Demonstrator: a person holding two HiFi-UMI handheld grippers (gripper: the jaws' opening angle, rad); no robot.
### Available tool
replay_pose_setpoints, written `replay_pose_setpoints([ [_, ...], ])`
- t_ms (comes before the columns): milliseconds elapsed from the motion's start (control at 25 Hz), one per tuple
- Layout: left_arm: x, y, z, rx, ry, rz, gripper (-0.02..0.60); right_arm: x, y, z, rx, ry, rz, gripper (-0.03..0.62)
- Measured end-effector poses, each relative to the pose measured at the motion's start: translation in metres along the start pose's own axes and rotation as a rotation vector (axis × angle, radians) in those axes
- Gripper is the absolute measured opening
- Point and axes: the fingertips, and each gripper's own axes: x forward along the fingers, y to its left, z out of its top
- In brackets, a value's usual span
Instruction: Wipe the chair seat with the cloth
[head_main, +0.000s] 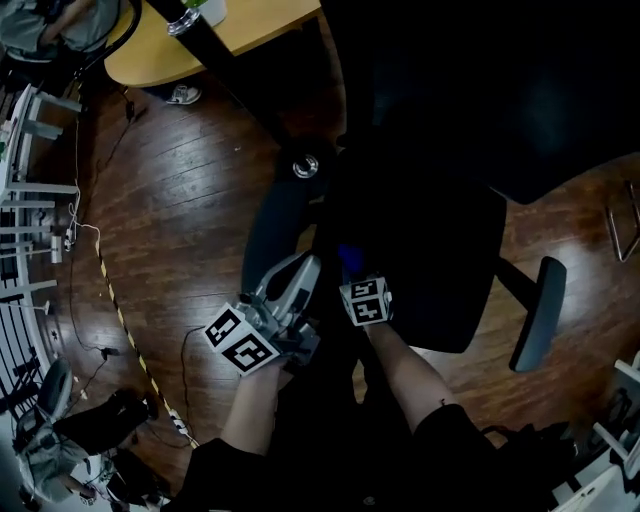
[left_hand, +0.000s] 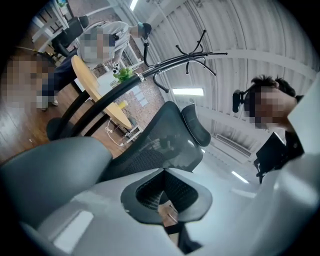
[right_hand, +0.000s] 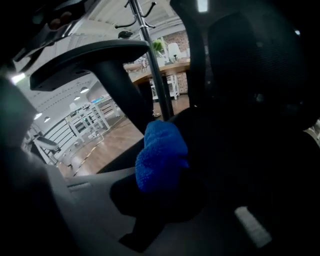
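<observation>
In the head view, the black office chair seat (head_main: 430, 250) fills the centre and right of the frame over a dark wooden plank floor (head_main: 170, 200). A curved light-wood bench (head_main: 235, 30) sits at the upper left. The right gripper (head_main: 352, 275) reaches onto the seat's near left edge. Only a small dark-blue patch of the blue fluffy microfibre cloth (head_main: 347, 257) shows ahead of its marker cube. The right gripper view gives far more: the cloth (right_hand: 161, 152) bulges up at mid-frame, with the right gripper (right_hand: 160, 177) clenched on its lower part. The black mesh backrest (right_hand: 260, 70) rises at the upper right, and a black armrest pad (right_hand: 90, 57) crosses the upper left. The left gripper (head_main: 303, 272) lies lower left of the seat in the head view, over the chair's grey left armrest (head_main: 268, 225). That view does not show how its jaws stand. The left gripper view does: the pale grey jaws of the left gripper (left_hand: 165, 172) meet at their tips with nothing held. The mesh backrest (left_hand: 155, 140) tilts across the middle behind them, and a black coat stand (left_hand: 185, 55) spans the top.
</observation>
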Motion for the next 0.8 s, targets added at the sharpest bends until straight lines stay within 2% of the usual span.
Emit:
replay_pose_setpoints([
  [120, 0.019, -0.013, -0.011, 0.006, 0.051, -0.044, -0.009, -0.027, -0.044, -0.025, 0.063, 0.014, -0.089, 0.037],
  [320, 0.066, -0.039, -0.037, 0.002, 0.167, -0.161, -0.009, -0.093, -0.14, -0.07, 0.177, 0.035, -0.309, 0.037],
  [520, 0.104, -0.078, -0.068, 0.009, 0.233, -0.252, -0.008, -0.174, -0.223, -0.104, 0.214, 0.038, -0.479, 0.037],
  [640, 0.115, -0.095, -0.086, 0.008, 0.269, -0.289, -0.008, -0.205, -0.246, -0.119, 0.25, 0.024, -0.526, 0.037],
  [800, 0.116, -0.102, -0.093, 0.008, 0.288, -0.299, -0.008, -0.212, -0.251, -0.125, 0.257, 0.008, -0.545, 0.037],
])
